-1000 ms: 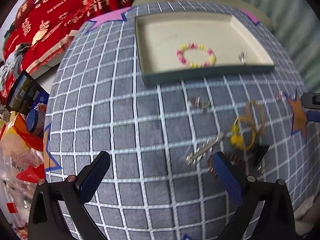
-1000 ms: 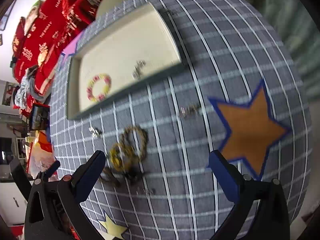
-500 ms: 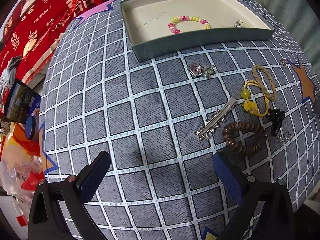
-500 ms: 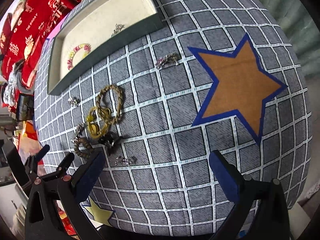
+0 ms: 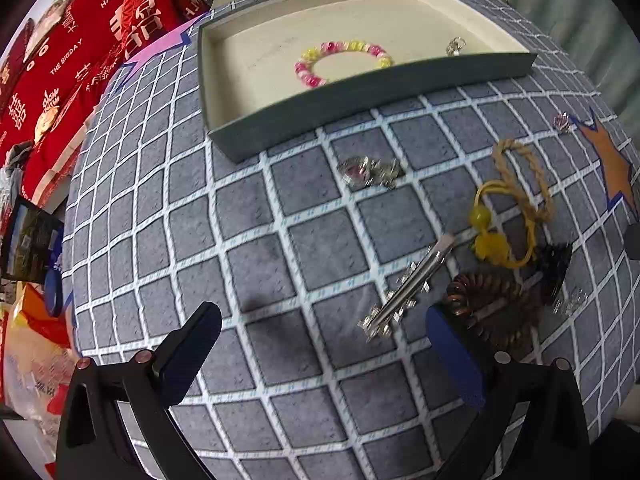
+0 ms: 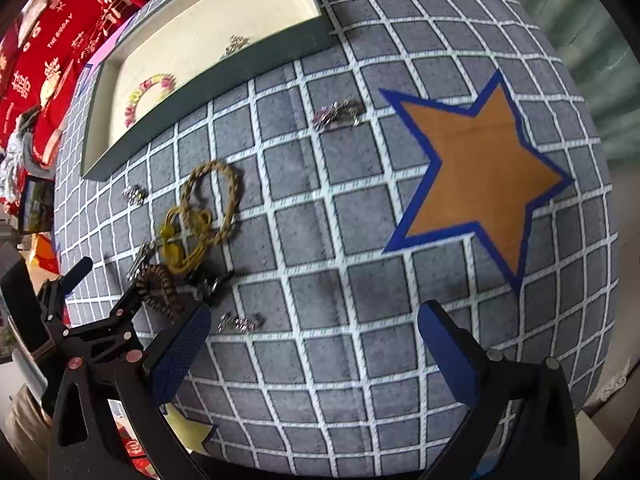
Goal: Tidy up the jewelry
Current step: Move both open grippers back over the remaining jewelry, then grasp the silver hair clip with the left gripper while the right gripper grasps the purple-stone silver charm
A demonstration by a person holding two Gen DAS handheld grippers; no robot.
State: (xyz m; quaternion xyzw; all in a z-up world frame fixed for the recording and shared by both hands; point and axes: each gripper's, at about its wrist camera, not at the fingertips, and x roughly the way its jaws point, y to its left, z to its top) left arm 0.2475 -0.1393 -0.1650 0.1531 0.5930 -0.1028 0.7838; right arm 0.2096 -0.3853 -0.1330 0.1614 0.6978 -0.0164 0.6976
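Change: over the last second I've dropped my left gripper [image 5: 320, 344] toward the loose pile; the hair clip [image 5: 408, 288] now sits just ahead of its spread, empty jaws.
Meaning: I judge the clip is the next pick.
Right gripper [image 6: 312, 340]: jaws wide, holding nothing, low over the tablecloth [image 6: 360, 264].
Tray [image 5: 360, 92]: bead bracelet [image 5: 340, 60] and a small silver piece inside.
Left view only: brown coil tie [image 5: 492, 312] touching the right finger.
Right view only: silver clip [image 6: 338, 114] beside the orange star [image 6: 480, 168].

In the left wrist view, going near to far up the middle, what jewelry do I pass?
Silver hair clip → pink-stone charm → tray front wall → bead bracelet inside the tray.
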